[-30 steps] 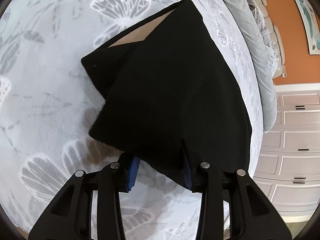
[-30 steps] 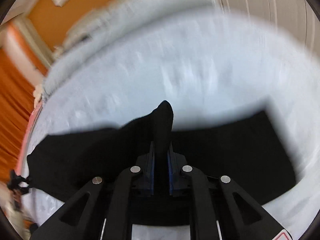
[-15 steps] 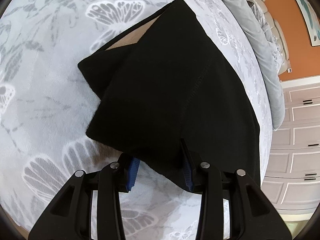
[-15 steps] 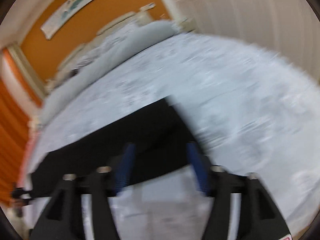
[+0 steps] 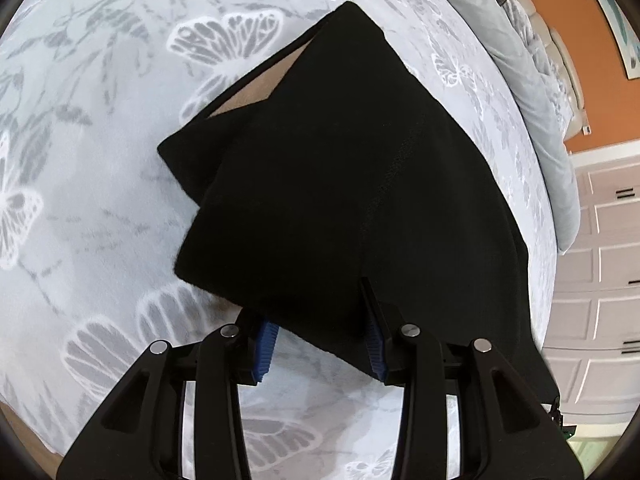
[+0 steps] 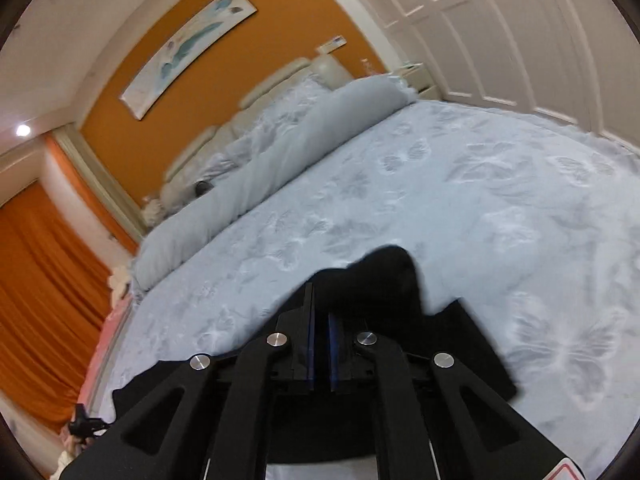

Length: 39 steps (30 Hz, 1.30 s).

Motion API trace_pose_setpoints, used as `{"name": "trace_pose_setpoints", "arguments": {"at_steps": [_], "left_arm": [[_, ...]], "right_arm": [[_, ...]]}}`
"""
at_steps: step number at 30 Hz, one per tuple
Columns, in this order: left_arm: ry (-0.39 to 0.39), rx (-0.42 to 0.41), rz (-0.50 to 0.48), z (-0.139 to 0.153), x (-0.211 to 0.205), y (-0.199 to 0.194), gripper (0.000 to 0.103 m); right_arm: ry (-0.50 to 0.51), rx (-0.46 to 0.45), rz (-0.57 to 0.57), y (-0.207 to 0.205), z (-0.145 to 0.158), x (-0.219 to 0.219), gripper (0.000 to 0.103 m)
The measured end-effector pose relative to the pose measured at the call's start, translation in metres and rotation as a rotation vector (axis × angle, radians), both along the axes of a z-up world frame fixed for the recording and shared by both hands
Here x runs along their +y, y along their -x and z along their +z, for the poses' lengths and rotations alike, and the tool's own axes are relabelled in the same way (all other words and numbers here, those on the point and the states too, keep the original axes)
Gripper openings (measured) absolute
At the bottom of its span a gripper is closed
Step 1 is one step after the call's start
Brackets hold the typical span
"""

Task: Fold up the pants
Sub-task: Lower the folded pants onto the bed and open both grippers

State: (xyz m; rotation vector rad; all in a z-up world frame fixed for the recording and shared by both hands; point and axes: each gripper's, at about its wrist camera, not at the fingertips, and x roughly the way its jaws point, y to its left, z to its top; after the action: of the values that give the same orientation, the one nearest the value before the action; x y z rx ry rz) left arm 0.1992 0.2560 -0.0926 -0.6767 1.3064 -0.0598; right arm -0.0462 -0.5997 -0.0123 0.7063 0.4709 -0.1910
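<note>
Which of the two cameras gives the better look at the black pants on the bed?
The left wrist view. It looks down on the pants, showing the folded layers, a seam and a tan lining. The right wrist view shows only a bunched bit of cloth rising between the shut fingers, the rest hidden behind them.

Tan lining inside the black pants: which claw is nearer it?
Left. The left claw straddles the pants edge facing the lining; the right claw pinches another corner, lining unseen.
</note>
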Motion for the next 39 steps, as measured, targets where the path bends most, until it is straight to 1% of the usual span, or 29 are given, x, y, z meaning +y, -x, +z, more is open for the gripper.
{"name": "trace_pose_setpoints", "arguments": {"at_steps": [3, 4, 5, 6, 8, 9, 10, 12, 14, 15, 16, 17, 18, 19, 20, 21, 23, 24, 26, 27, 28, 29, 30, 31, 32, 34, 35, 37, 39], "left_arm": [[0.024, -0.019, 0.006, -0.003, 0.002, 0.0, 0.038], [0.032, -0.029, 0.007, -0.003, 0.003, 0.002, 0.039], [0.038, -0.04, 0.0, -0.003, 0.004, 0.003, 0.039], [0.042, -0.048, -0.006, -0.002, 0.005, 0.004, 0.039], [0.046, -0.054, -0.016, 0.001, 0.006, 0.007, 0.043], [0.045, -0.059, -0.014, 0.003, 0.008, 0.009, 0.046], [0.044, -0.065, -0.01, 0.006, 0.01, 0.01, 0.051], [0.089, -0.091, 0.01, 0.008, 0.014, 0.013, 0.053], [0.127, -0.109, 0.041, 0.007, 0.019, 0.013, 0.052], [0.14, -0.111, 0.05, 0.005, 0.02, 0.013, 0.048], [0.133, -0.112, 0.057, 0.002, 0.021, 0.011, 0.028], [0.112, -0.115, 0.063, 0.002, 0.022, 0.01, 0.018], [0.114, -0.125, 0.057, 0.004, 0.023, 0.008, 0.014], [0.125, -0.154, 0.056, 0.011, 0.024, 0.007, 0.012], [0.13, -0.184, 0.051, 0.019, 0.023, 0.006, 0.012], [0.123, -0.245, 0.031, 0.036, 0.022, 0.006, 0.011], [0.062, -0.326, -0.025, 0.062, 0.015, 0.004, 0.012], [0.042, -0.327, -0.038, 0.063, 0.014, 0.003, 0.015], [-0.071, -0.224, -0.048, 0.042, 0.017, -0.003, 0.016], [-0.1, -0.186, -0.043, 0.032, 0.021, -0.006, 0.017], [-0.104, -0.149, -0.027, 0.019, 0.028, -0.005, 0.02], [-0.033, -0.147, 0.006, 0.008, 0.04, 0.0, 0.02], [0.023, -0.167, 0.037, 0.004, 0.054, 0.007, 0.02], [0.058, -0.184, 0.064, 0.005, 0.061, 0.013, 0.022], [0.066, -0.196, 0.077, 0.008, 0.065, 0.018, 0.023], [0.024, -0.231, 0.071, 0.024, 0.065, 0.026, 0.025], [-0.018, -0.261, 0.05, 0.04, 0.059, 0.028, 0.025], [-0.07, -0.318, 0.036, 0.068, 0.045, 0.025, 0.025], [-0.138, -0.405, 0.061, 0.098, 0.035, 0.026, 0.026]], "right_arm": [[-0.088, 0.184, -0.055, 0.01, -0.069, -0.025, 0.006], [-0.115, 0.218, -0.059, 0.009, -0.085, -0.028, 0.014], [-0.169, 0.218, -0.064, 0.014, -0.101, -0.028, 0.017], [-0.2, 0.186, -0.07, 0.02, -0.105, -0.027, 0.02], [-0.211, 0.134, -0.075, 0.026, -0.102, -0.023, 0.037], [-0.207, 0.125, -0.076, 0.024, -0.099, -0.023, 0.048], [-0.2, 0.121, -0.08, 0.024, -0.095, -0.022, 0.053], [-0.195, 0.123, -0.092, 0.029, -0.09, -0.022, 0.054], [-0.195, 0.112, -0.091, 0.029, -0.087, -0.014, 0.054], [-0.19, 0.106, -0.09, 0.027, -0.088, -0.012, 0.054], [-0.187, 0.107, -0.085, 0.026, -0.091, -0.008, 0.054], [-0.187, 0.121, -0.075, 0.021, -0.094, -0.008, 0.049], [-0.175, 0.133, -0.073, 0.015, -0.094, -0.007, 0.022], [-0.148, 0.151, -0.086, 0.011, -0.091, -0.004, 0.007], [-0.135, 0.143, -0.098, 0.01, -0.087, -0.004, 0.007], [-0.129, 0.101, -0.106, 0.013, -0.08, -0.001, 0.007], [-0.109, 0.053, -0.102, 0.016, -0.072, 0.004, 0.007], [-0.098, 0.061, -0.101, 0.015, -0.073, 0.005, 0.01], [-0.101, 0.149, -0.109, 0.011, -0.09, 0.003, 0.013], [-0.108, 0.186, -0.119, 0.012, -0.097, 0.003, 0.019], [-0.127, 0.189, -0.118, 0.016, -0.103, 0.002, 0.019], [-0.136, 0.174, -0.121, 0.021, -0.104, 0.003, 0.02], [-0.134, 0.164, -0.136, 0.028, -0.102, 0.003, 0.028], [-0.118, 0.163, -0.154, 0.035, -0.097, 0.004, 0.034], [-0.092, 0.165, -0.175, 0.041, -0.092, 0.005, 0.04], [-0.002, 0.158, -0.225, 0.056, -0.074, 0.009, 0.043], [0.033, 0.153, -0.235, 0.06, -0.067, 0.011, 0.046], [0.102, 0.147, -0.248, 0.064, -0.049, 0.017, 0.061], [0.122, 0.138, -0.23, 0.062, -0.04, 0.017, 0.062]]}}
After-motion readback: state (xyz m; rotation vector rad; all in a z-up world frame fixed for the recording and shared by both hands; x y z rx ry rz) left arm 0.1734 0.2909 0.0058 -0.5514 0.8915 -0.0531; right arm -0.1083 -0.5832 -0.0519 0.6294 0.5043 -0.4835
